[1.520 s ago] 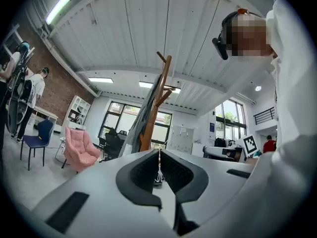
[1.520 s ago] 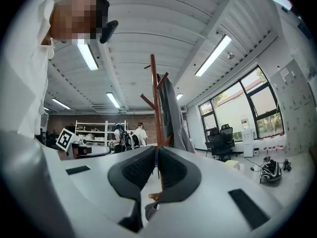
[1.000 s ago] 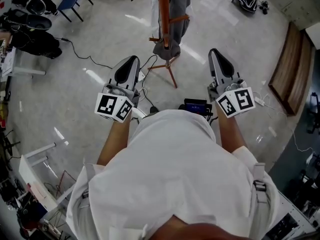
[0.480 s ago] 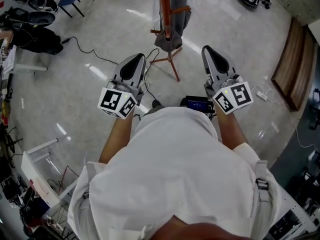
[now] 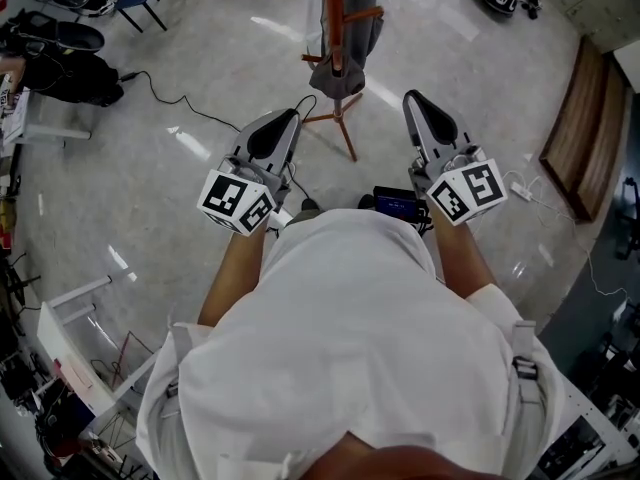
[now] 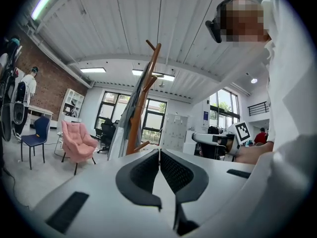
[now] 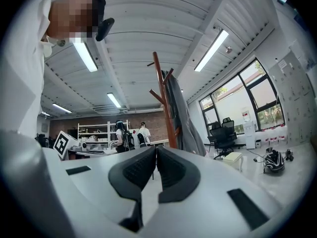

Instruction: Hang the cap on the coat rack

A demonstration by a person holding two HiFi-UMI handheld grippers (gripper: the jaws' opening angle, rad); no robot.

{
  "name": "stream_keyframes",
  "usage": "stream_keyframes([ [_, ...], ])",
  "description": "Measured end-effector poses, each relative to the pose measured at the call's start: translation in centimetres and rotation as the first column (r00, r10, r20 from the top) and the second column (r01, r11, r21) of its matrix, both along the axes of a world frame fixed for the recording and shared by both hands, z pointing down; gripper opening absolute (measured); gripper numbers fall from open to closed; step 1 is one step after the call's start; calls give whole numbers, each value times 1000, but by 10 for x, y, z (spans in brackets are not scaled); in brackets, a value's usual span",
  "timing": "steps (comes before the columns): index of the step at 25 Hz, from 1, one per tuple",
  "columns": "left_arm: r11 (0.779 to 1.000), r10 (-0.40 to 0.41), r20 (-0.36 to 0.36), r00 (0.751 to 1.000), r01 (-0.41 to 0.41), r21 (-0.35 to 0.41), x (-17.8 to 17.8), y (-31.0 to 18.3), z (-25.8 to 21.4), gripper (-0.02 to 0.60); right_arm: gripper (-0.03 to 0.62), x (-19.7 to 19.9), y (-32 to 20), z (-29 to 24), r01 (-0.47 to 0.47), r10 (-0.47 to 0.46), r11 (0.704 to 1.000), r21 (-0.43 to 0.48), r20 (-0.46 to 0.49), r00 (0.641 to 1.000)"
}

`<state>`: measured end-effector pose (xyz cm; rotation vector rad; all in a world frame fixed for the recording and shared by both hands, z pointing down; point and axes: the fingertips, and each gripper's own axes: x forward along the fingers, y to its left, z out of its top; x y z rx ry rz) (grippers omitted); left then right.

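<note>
left tool [image 5: 283, 120] closed, empty | right tool [image 5: 418, 103] closed, empty | coat rack [image 5: 333, 18] slightly nearer | cap in neither tool

Bright, even indoor light: ceiling tubes [image 7: 85, 56] glow white and windows [image 7: 237, 100] blow out slightly. The glossy floor [image 5: 190, 143] carries pale glare streaks. Both gripper views bow strongly toward dark corners; the right gripper [image 7: 155, 152] looks soft up close.
</note>
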<state>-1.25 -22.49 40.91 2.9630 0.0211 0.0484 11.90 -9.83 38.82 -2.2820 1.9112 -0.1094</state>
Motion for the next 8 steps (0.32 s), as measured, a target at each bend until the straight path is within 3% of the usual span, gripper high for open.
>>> stream_keyframes([
  [8, 1000, 30, 2, 1000, -30, -10, 0, -16, -1, 25, 26, -7, -20, -4, 10, -10, 1000, -3, -23, 1000],
])
